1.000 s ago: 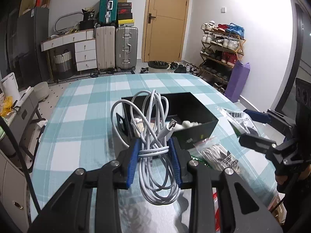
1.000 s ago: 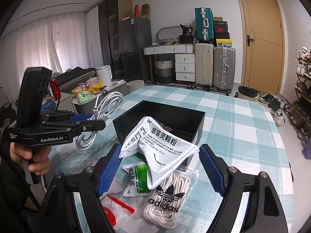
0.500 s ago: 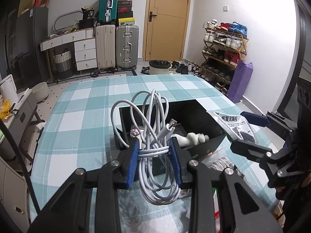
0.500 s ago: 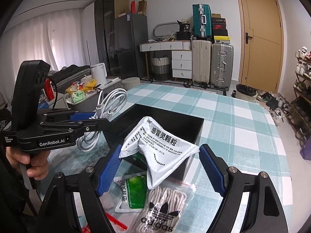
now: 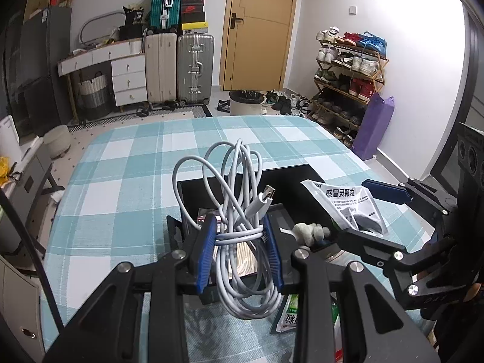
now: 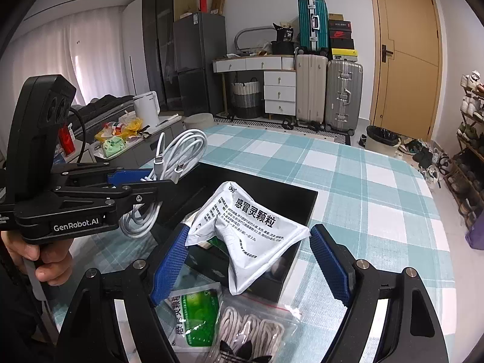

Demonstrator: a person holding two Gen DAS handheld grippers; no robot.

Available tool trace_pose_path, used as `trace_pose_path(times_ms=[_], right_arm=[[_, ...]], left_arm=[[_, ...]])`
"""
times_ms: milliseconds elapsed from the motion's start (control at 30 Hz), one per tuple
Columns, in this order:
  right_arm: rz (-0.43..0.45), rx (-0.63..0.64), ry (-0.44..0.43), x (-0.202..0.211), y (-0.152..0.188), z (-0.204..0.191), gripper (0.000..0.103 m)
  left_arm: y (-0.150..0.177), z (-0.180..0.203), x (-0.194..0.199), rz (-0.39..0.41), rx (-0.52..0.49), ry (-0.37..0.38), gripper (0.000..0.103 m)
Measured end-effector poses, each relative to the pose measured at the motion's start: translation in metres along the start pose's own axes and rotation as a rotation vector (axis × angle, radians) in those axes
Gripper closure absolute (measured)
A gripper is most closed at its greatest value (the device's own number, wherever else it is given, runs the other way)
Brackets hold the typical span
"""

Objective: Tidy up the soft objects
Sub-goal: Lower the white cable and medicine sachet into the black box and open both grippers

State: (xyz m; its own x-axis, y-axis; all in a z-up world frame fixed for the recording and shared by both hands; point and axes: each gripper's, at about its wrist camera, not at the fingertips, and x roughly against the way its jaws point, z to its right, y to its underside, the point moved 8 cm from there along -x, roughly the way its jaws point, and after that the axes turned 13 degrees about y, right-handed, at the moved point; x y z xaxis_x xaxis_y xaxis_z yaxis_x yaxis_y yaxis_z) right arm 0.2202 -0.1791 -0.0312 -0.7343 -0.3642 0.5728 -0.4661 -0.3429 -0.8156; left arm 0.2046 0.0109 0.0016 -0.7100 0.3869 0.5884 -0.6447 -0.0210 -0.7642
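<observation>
Over the black box, both grippers have advanced: left gripper clamps the coiled white cable; right gripper pinches a crumpled white sachet.

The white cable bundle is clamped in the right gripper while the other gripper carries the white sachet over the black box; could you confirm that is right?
Not quite: the white cable bundle is clamped in the left gripper, as the left wrist view shows. The right gripper carries the white sachet over the black box.
</observation>
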Motion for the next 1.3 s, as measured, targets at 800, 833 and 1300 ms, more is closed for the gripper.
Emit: trace_pose_path(times_ms=[800, 833, 1300], right_arm=[[-0.042, 0.092, 0.033, -0.047, -0.008, -0.011, 0.021], [-0.041, 0.094, 0.034, -0.047, -0.008, -0.011, 0.021], [-0.02, 0.088, 0.073, -0.04, -0.005, -0.001, 0.001]], left_arm=[[-0.003, -0.014, -0.028, -0.029, 0.017, -0.007, 0.074], [-0.003, -0.014, -0.028, -0.029, 0.018, -0.006, 0.074], [0.006, -0.011, -0.011, -0.031, -0.015, -0.01, 0.041]])
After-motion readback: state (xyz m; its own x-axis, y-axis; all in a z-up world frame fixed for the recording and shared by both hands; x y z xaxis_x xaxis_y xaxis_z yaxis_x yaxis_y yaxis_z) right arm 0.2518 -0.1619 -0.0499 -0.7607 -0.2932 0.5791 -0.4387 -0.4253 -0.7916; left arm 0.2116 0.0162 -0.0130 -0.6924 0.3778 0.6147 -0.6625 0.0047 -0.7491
